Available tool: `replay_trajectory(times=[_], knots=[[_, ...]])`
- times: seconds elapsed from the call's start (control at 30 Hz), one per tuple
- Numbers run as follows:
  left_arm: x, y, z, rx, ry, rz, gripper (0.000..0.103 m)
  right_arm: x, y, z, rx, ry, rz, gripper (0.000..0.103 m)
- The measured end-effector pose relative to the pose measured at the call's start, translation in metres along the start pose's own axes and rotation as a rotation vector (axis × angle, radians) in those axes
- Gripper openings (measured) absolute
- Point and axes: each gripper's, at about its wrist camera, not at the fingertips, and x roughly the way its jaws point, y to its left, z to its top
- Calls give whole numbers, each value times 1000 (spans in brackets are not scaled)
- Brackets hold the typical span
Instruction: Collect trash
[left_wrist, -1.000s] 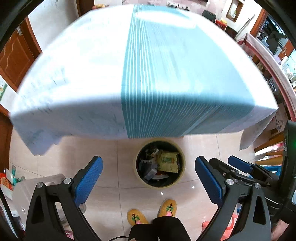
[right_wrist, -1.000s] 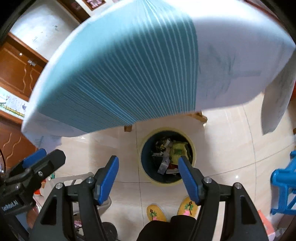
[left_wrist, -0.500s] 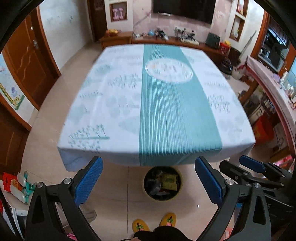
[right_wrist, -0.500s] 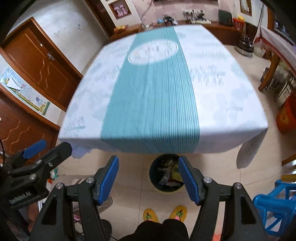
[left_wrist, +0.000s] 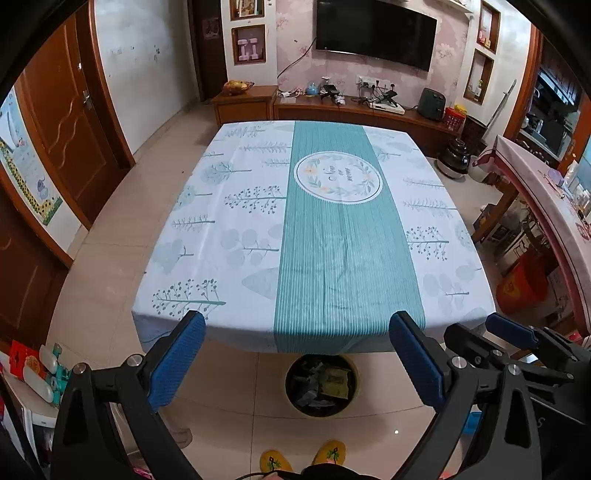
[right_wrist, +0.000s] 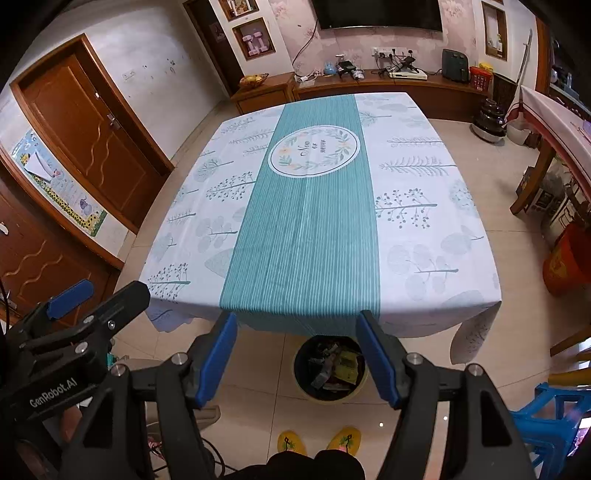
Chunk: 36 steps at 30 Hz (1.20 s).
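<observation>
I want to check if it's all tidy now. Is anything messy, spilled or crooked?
Nothing stands out. The tablecloth lies flat with no litter showing on it, and the trash sits inside the bin on the floor by the table's near edge. Both the left gripper and the right gripper are open and hold nothing.

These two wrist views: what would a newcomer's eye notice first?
The big table under its white cloth with a teal stripe fills the middle. On the floor at its near edge stands a round bin full of wrappers. Both tongs, left and right, hang open and hold nothing.
</observation>
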Motion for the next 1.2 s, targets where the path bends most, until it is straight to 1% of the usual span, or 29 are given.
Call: replay_trajectory(times=[0.17,0.4,0.93,1.2], knots=[[-1,-1,6,-5,-17,10,99,-5,-1,8,-12,-35,-14,67],[5,-3,10,-15,-4,15,99,-11,-4,14,-19,-65,-15,67],[6,-4,11,-14,-2,16,99,-11,-7,18,-20,-71,-18,67],[13,-4,15,-23,7,18,99,-10,-9,20,-16,-66,-17,67]])
